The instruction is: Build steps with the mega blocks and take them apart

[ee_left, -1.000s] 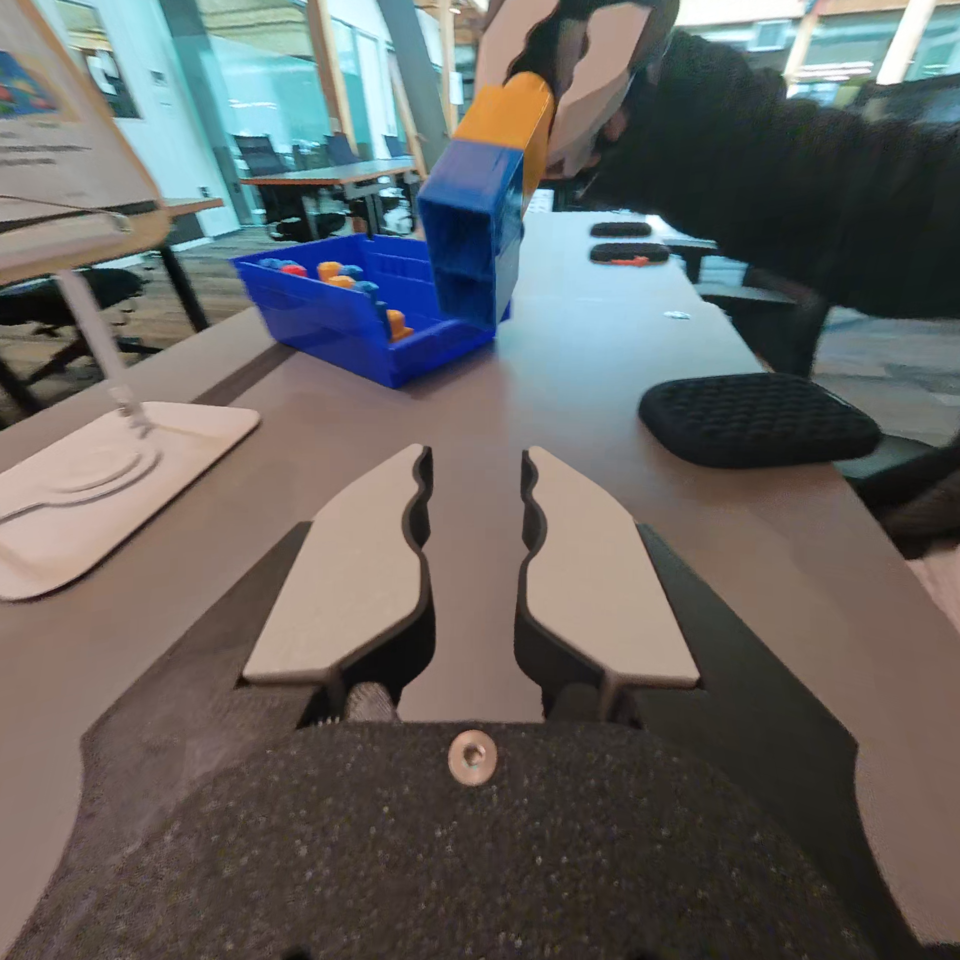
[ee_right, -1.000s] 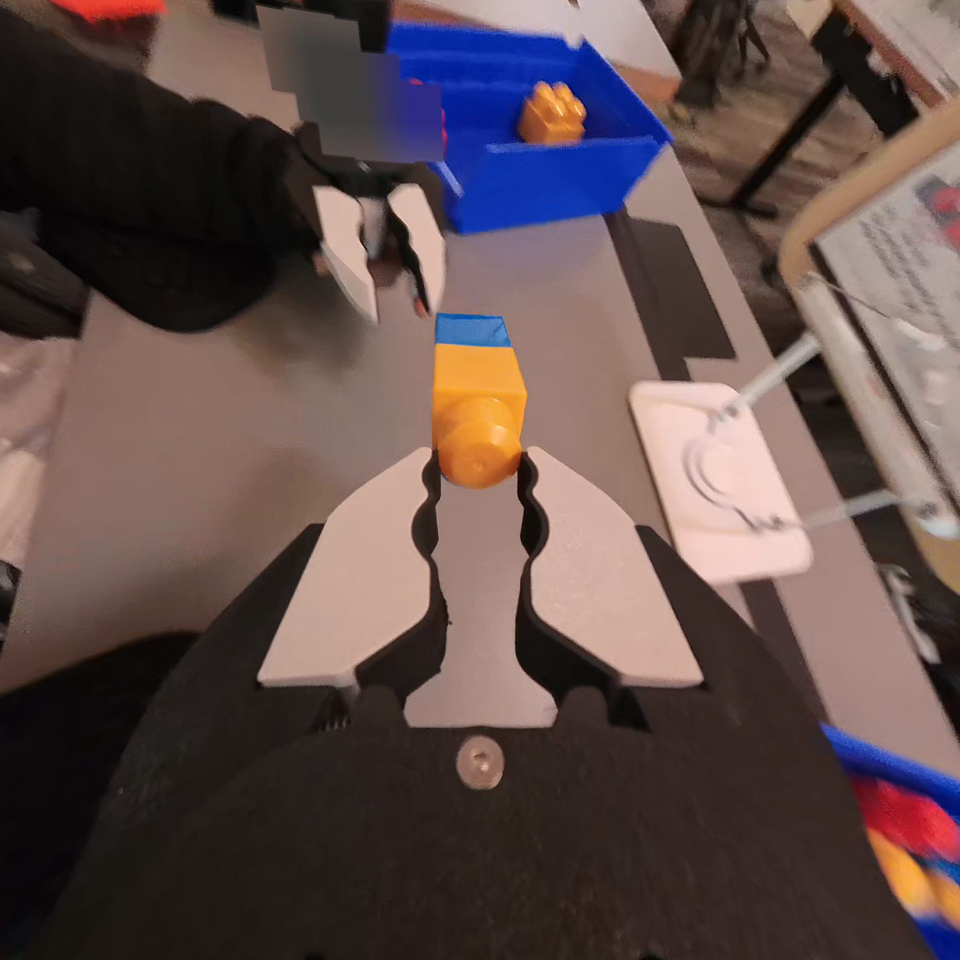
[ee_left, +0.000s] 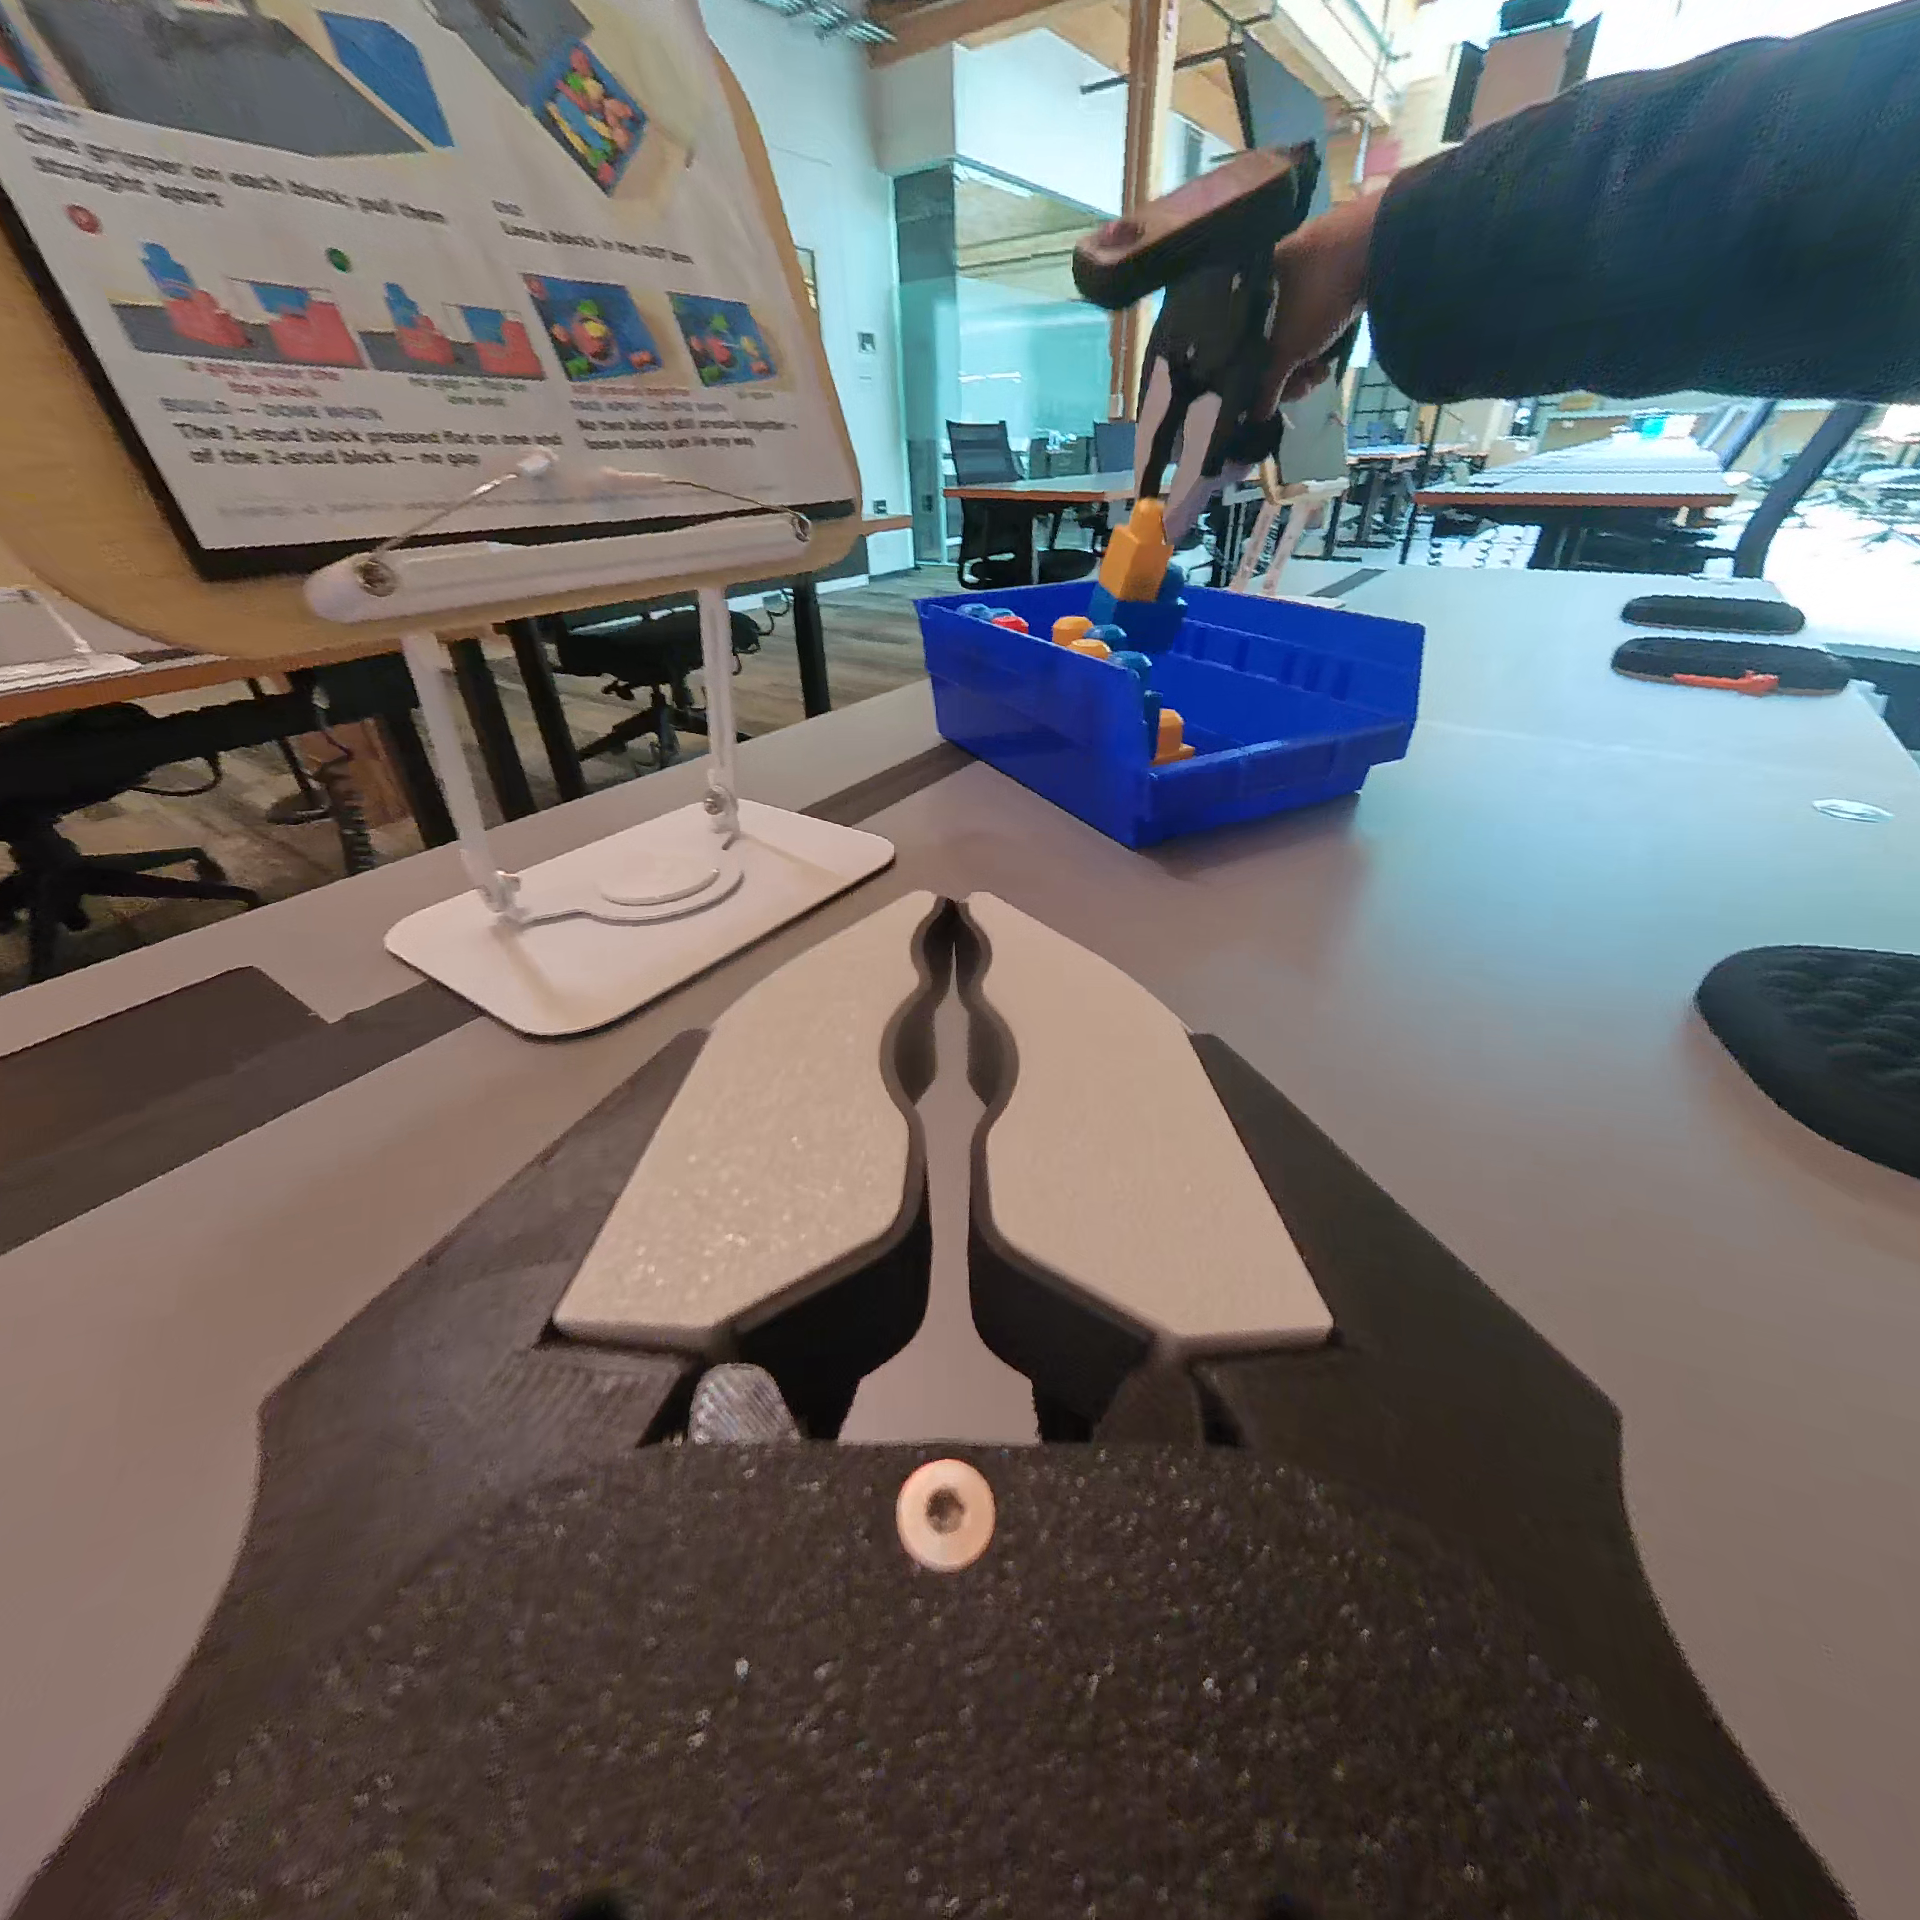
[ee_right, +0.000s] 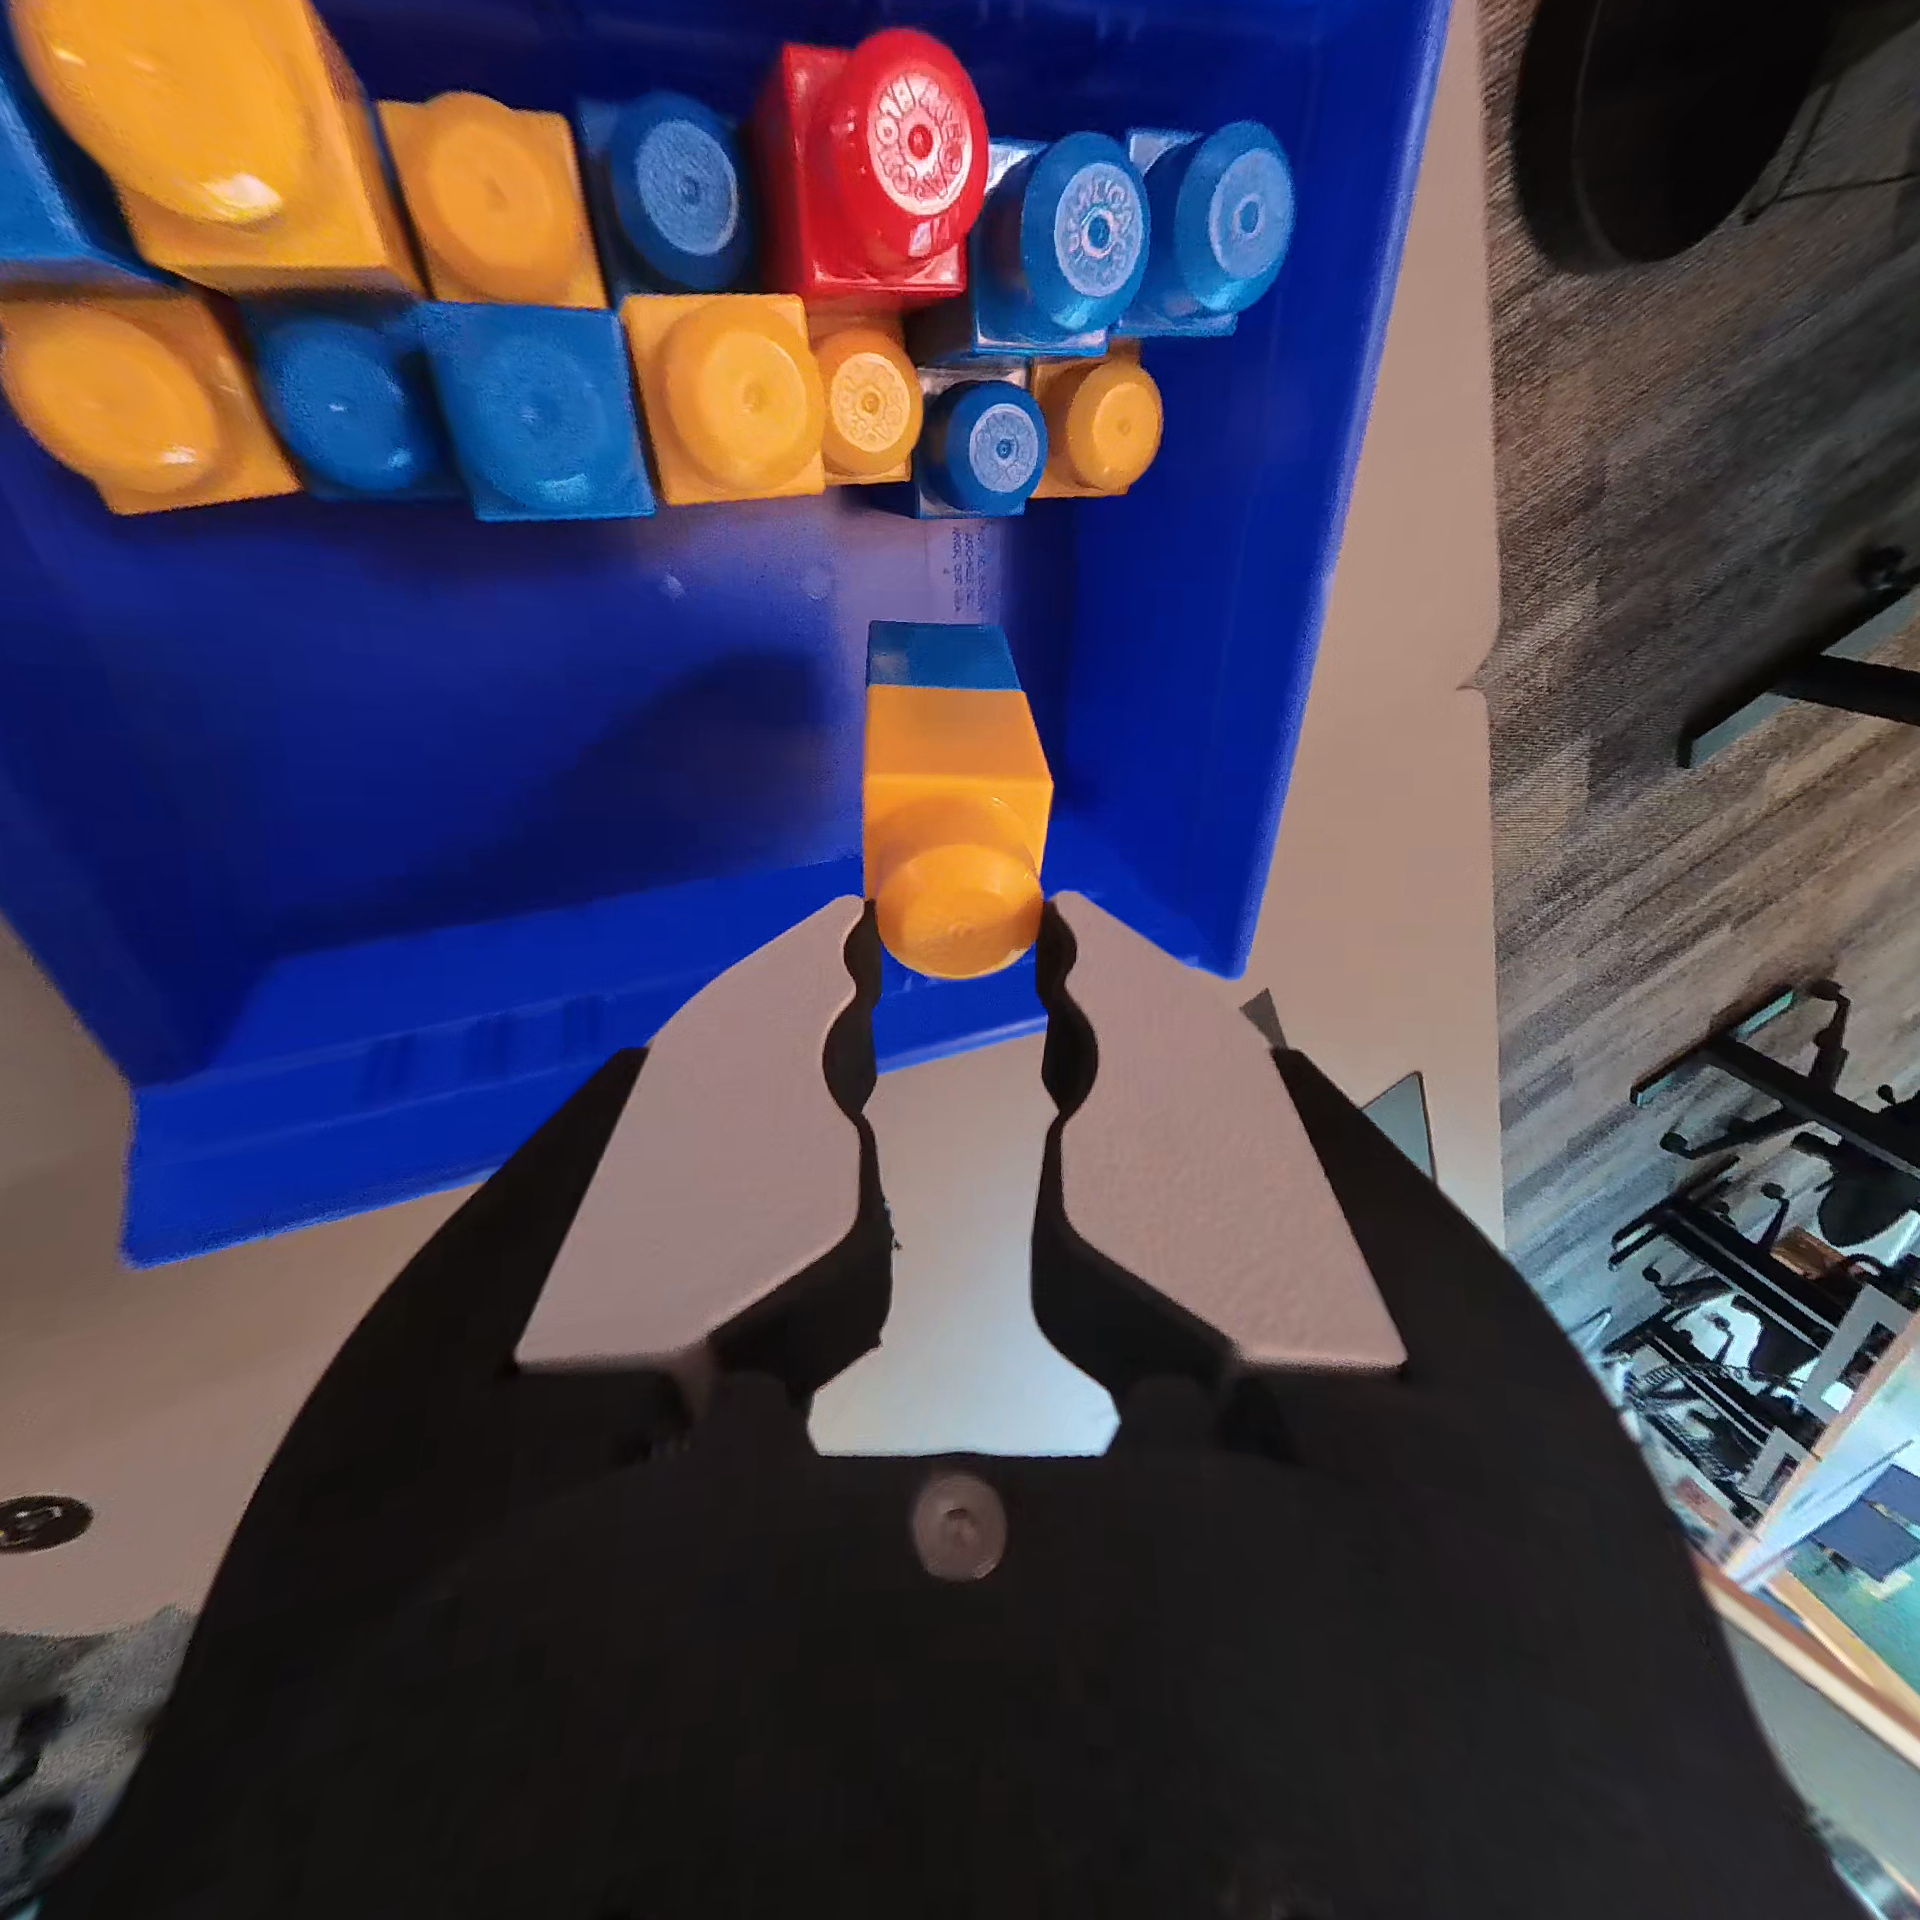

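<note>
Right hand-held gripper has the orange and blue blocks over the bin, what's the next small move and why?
Probably open the right hand-held gripper: its fingers pinch the orange block's stud, with the blue block attached, hanging over a bare patch of the blue bin. The left hand-held gripper is shut, empty.

A grey table (ee_left: 1455, 935) carries everything. In the left wrist view, a blue bin (ee_left: 1247, 748) sits on it toward 1 o'clock, loose blocks inside. The white base of a document stand (ee_left: 644, 925) rests at 11 o'clock, beside a dark strip (ee_left: 156, 1081) running along the tabletop at 10 o'clock. A black textured pad (ee_left: 1829, 1039) lies at 3 o'clock; two more black pads (ee_left: 1725, 649) lie far off toward 2 o'clock.
</note>
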{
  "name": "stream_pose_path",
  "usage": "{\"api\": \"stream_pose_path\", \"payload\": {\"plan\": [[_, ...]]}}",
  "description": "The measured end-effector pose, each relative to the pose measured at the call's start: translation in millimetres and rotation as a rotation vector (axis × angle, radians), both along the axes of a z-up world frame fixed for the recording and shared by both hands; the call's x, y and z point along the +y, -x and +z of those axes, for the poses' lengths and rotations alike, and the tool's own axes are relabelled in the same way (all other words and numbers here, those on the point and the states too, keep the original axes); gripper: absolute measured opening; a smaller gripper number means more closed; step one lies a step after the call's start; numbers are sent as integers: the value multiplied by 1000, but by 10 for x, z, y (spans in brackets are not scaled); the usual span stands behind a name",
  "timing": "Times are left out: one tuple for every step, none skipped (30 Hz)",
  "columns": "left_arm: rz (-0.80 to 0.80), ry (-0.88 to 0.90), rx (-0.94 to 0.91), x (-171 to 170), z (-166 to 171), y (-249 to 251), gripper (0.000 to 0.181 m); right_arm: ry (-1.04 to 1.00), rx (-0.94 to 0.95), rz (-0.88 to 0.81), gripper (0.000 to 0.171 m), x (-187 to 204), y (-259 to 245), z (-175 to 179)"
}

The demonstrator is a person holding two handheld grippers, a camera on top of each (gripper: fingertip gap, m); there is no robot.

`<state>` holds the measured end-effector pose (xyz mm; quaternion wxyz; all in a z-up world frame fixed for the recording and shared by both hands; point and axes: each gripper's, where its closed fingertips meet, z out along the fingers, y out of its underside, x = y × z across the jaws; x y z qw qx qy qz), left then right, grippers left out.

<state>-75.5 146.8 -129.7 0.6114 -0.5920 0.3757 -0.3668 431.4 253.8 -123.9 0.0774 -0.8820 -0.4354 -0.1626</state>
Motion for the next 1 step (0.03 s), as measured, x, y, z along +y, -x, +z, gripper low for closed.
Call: {"api": "stream_pose_path", "payload": {"plan": [[12, -7, -4, 18, -3, 10, 0, 21, -9, 3, 29, 49, -21, -86]]}}
